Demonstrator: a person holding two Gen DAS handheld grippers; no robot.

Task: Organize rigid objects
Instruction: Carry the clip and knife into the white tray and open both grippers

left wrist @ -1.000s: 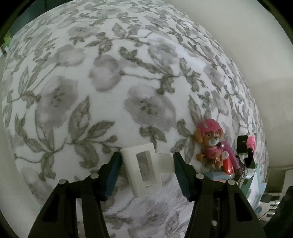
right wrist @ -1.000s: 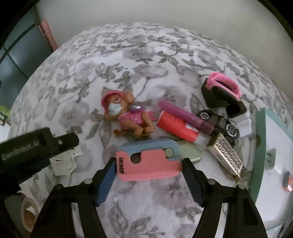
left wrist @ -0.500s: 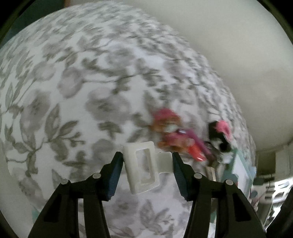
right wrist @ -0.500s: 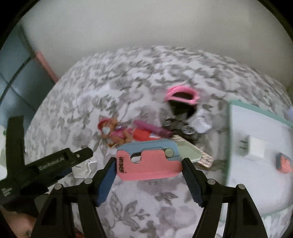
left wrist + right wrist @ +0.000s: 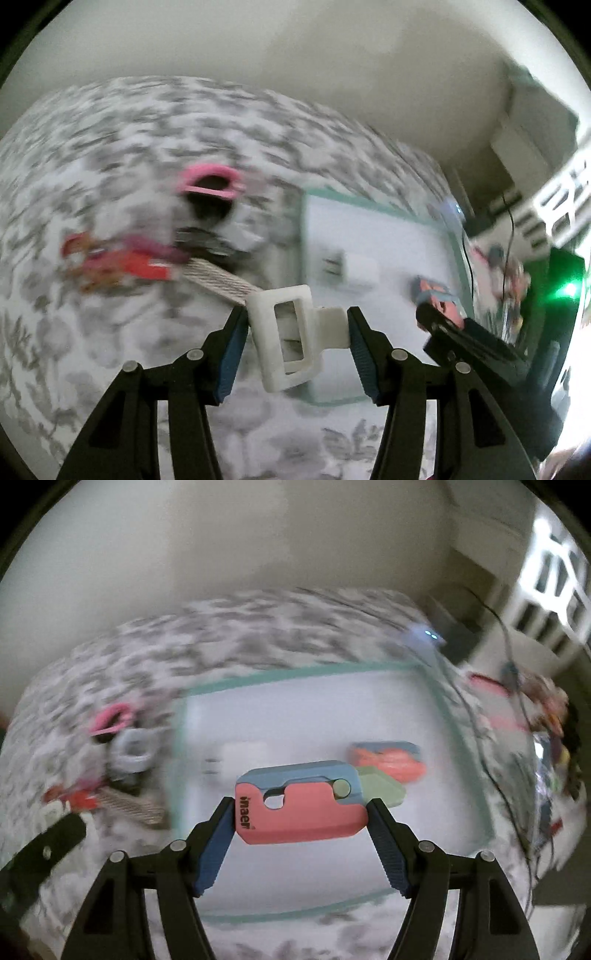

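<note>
Left gripper [image 5: 295,328]: I had its jaws clamped on a white plastic clip [image 5: 286,338] | Right gripper [image 5: 301,814]: I held its jaws closed around a pink-and-blue cutter [image 5: 301,806], both raised.

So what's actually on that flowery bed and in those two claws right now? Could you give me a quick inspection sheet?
Surface: floral cloth, grey flowers on white; blurred by camera motion.
Job's things: white tray with a teal rim holds a white plug-like block and a pink-and-blue piece.
Clutter: blurred pile left of the tray, with a pink ring, a red-pink toy and a metal grater.
Grippers: left claw shut on a white plastic buckle; right claw shut on a pink-and-blue folding tool, seen over the tray.
Cables: dark cable past the tray's right rim.
Surroundings: plain pale wall; bright window at right.
</note>
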